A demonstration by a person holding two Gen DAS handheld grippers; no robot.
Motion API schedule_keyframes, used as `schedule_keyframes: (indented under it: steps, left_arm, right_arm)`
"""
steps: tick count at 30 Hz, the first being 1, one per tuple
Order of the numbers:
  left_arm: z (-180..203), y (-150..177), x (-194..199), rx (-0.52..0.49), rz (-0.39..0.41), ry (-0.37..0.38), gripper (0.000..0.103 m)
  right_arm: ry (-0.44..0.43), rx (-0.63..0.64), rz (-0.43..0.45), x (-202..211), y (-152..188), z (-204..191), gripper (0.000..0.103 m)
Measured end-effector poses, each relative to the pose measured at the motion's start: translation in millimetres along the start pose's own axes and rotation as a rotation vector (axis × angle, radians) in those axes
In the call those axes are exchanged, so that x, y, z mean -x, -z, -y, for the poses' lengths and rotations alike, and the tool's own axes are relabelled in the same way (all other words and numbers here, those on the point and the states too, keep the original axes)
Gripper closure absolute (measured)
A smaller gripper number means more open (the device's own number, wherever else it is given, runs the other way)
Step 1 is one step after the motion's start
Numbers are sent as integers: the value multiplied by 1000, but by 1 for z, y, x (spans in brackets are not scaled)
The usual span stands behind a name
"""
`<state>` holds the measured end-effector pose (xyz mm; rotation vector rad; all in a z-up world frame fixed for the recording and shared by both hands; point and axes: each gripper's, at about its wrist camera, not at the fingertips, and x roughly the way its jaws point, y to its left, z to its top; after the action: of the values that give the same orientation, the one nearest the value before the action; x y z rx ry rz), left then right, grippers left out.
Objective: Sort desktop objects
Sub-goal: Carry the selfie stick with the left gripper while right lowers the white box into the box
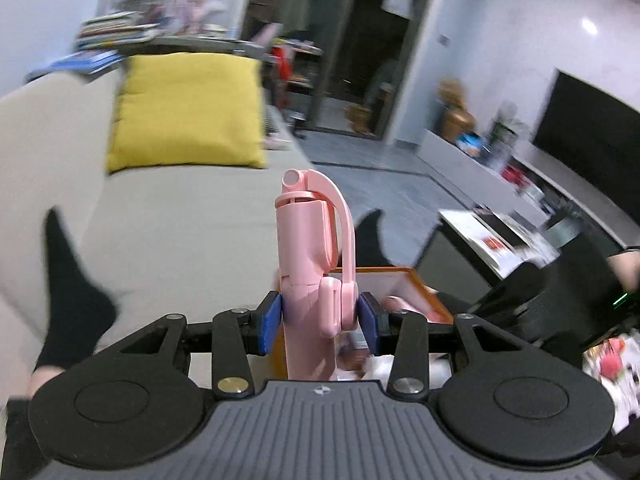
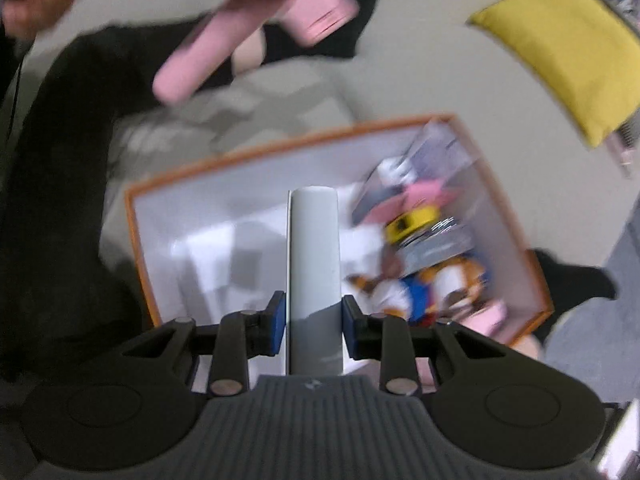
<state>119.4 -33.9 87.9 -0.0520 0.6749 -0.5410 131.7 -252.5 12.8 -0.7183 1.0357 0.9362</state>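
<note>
My left gripper (image 1: 319, 318) is shut on a pink folding gadget (image 1: 314, 248), holding it upright above the sofa; the same pink gadget shows blurred at the top of the right wrist view (image 2: 248, 24). My right gripper (image 2: 314, 322) is shut on a flat white-grey bar (image 2: 314, 256) and holds it over an orange-rimmed box (image 2: 280, 142) with a white inside. In the box lie a pink item (image 2: 416, 196), a yellow roll (image 2: 412, 220), papers and a colourful toy (image 2: 424, 284). The box corner also shows in the left wrist view (image 1: 416, 280).
A yellow cushion (image 1: 188, 112) lies on the beige sofa (image 1: 168, 220). My black-socked feet (image 1: 72, 300) rest on the sofa beside the box. A low table with magazines (image 1: 500, 240) and a TV bench (image 1: 520, 168) stand at the right.
</note>
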Motion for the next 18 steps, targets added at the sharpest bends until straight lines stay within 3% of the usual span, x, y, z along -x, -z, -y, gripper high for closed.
schedule_keyframes:
  steps: [10,14,18]
  left_arm:
    - [35,-2,-63,-62,-133,25,55]
    - [38,1,-77,-70,-170,42,55]
    - [39,3,-86,-77,-202,61,55]
  right_arm:
    - [-361,62,-13,-67,6,8,72]
    - [-519,64,-98,-85,2,11,72]
    - [-507,67,-161,-94,-3,14,69]
